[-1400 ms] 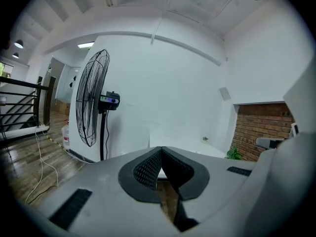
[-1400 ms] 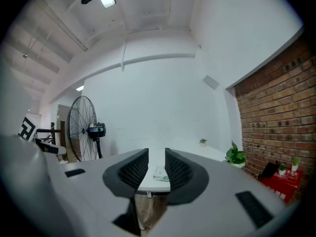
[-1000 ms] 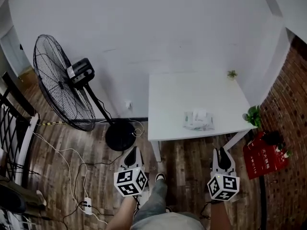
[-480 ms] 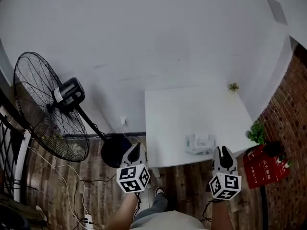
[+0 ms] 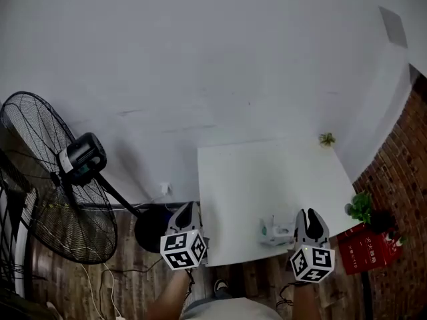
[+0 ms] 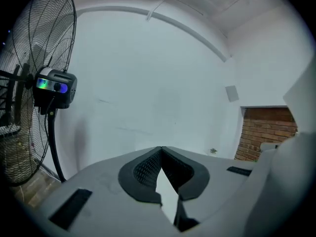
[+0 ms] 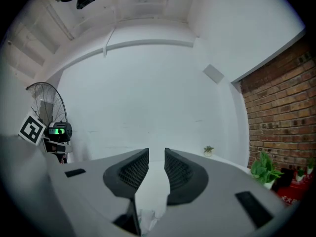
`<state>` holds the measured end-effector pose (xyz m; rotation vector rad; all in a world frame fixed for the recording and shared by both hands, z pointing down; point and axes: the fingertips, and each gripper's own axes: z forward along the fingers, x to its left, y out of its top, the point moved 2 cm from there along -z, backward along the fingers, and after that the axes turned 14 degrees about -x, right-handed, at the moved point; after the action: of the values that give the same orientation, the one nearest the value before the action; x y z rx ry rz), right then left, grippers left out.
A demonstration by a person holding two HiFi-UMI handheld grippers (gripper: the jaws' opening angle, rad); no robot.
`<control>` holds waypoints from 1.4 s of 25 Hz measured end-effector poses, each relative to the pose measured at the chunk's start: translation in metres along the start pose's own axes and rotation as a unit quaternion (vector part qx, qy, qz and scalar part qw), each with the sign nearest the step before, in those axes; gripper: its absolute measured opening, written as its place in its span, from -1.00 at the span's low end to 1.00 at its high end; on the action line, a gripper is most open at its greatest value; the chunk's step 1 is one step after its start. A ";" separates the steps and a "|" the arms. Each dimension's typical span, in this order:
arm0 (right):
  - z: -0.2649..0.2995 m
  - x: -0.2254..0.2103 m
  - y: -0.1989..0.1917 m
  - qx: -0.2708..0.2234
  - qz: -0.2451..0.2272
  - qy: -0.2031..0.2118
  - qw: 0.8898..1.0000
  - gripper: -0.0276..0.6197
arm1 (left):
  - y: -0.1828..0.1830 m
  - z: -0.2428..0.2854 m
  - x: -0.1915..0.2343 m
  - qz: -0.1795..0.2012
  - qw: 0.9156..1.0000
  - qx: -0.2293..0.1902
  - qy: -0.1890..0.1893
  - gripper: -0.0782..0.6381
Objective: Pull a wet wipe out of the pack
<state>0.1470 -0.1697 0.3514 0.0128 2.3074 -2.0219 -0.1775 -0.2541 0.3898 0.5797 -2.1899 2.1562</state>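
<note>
1. One white, flat, square table [image 5: 253, 179], one wipe pack [image 5: 275, 233], two grippers and one wire-cage fan [image 5: 80, 159].
2. The pack looks soft and crinkled, though it shows small. It lies near the table's front edge, just left of the right gripper [image 5: 310, 213].
3. The right gripper's ribbed jaws stand slightly apart and empty. The left gripper [image 5: 189, 209] has its jaws closed tip to tip on nothing.
</note>
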 end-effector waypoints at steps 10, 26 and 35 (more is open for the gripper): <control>0.047 -0.015 -0.017 0.032 0.011 0.016 0.999 -0.61 | -0.025 0.041 -0.012 -0.010 1.000 0.028 0.005 -0.77; 0.075 -0.048 -0.024 0.049 0.005 0.041 0.998 -0.61 | -0.034 0.075 -0.049 -0.012 0.999 0.030 0.011 -0.77; 0.047 -0.066 -0.054 0.097 0.019 0.019 0.995 -0.61 | -0.073 0.073 -0.072 -0.006 0.996 0.085 -0.015 -0.77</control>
<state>0.2125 -0.2205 0.4024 0.1069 2.1040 -2.2365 -0.0728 -0.3056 0.4371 0.6347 -2.0244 2.3573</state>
